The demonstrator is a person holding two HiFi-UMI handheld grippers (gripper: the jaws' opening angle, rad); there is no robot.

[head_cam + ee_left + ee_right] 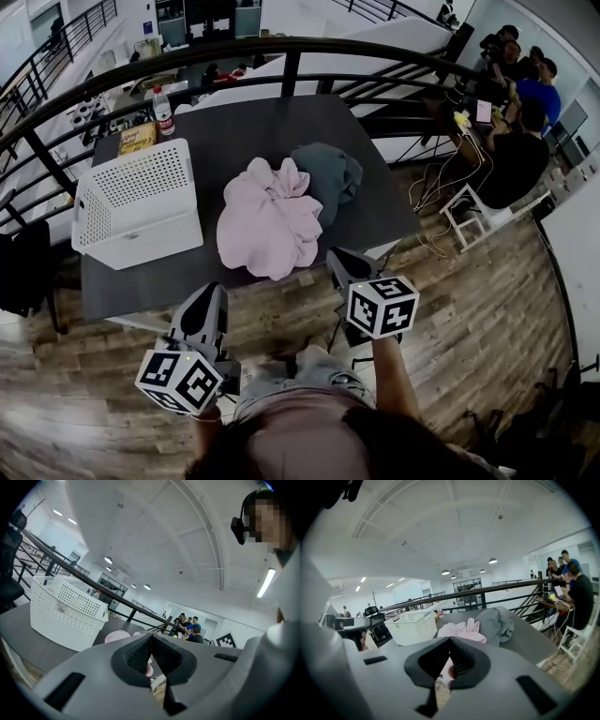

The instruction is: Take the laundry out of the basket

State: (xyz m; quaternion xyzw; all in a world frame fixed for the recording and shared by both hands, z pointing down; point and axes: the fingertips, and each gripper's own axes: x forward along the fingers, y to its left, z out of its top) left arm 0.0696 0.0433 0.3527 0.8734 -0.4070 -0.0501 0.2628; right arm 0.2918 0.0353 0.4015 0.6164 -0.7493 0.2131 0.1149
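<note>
White basket (141, 234) sits on the tabletop (234, 122) at eleven o'clock from the left gripper (208, 292), the nearer one. That and the right gripper (339, 258) are closed, holding nothing.

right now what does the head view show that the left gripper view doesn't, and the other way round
Only the head view: the grey garment beside the pink garment, the water bottle beyond the white basket, and the left tool seen from outside.
Only the left gripper view: that tool's jaws closed together with nothing between them, and the ceiling lights.
Both: the white basket, the pink garment, the railing and the seated people.
</note>
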